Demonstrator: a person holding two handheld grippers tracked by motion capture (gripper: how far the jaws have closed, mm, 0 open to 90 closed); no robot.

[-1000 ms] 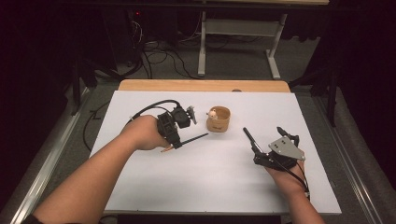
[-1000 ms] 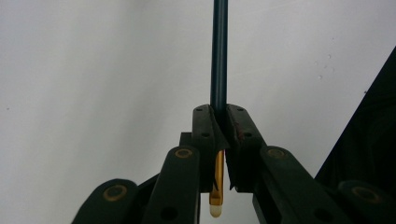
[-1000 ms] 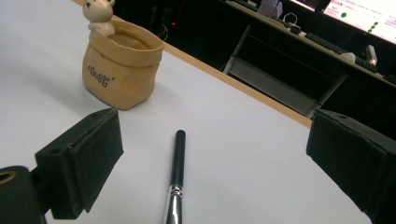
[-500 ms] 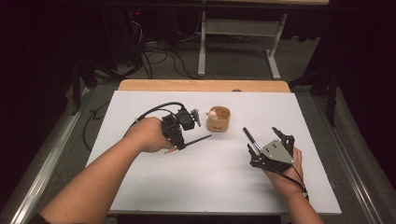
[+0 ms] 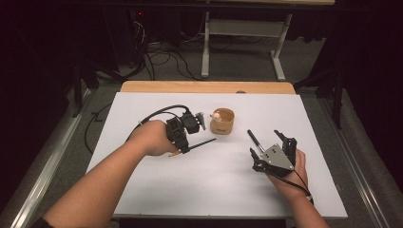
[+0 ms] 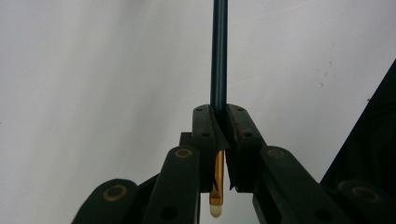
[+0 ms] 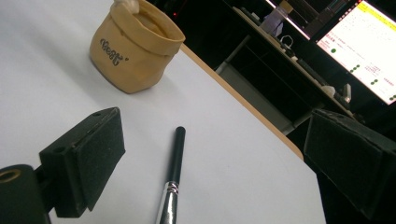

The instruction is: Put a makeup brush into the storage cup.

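Right now a thin dark brush (image 6: 219, 51) is sitting tight between the jaws of the left gripper (image 5: 187, 142), which are clamped hard on its handle. From above, the brush is sticking out of that gripper toward the right, low over the white table (image 5: 157, 190), and its far end is pointing at the gap below the small tan pouch (image 5: 222, 120). The left gripper view is showing more: the dark handle is running straight up the middle, and a gold end with a pale tip is poking out below the pads. The pouch is standing upright just beside the left gripper, on its right, with something pale peeking over its rim. Nothing is lying between the held brush and the pouch. A second brush (image 7: 173, 172) is lying flat on the table near the right gripper (image 5: 271, 145). The right gripper's jaws are standing wide apart with nothing in them. In the right gripper view the second brush is lying between the two padded jaws, black at the far end with a silver band closer in, and the pouch is showing dark letters on its side. That view is also catching bright screens (image 7: 369, 42) in the dark room behind the table. From above, cables (image 5: 166, 61) are lying on the floor past the table.
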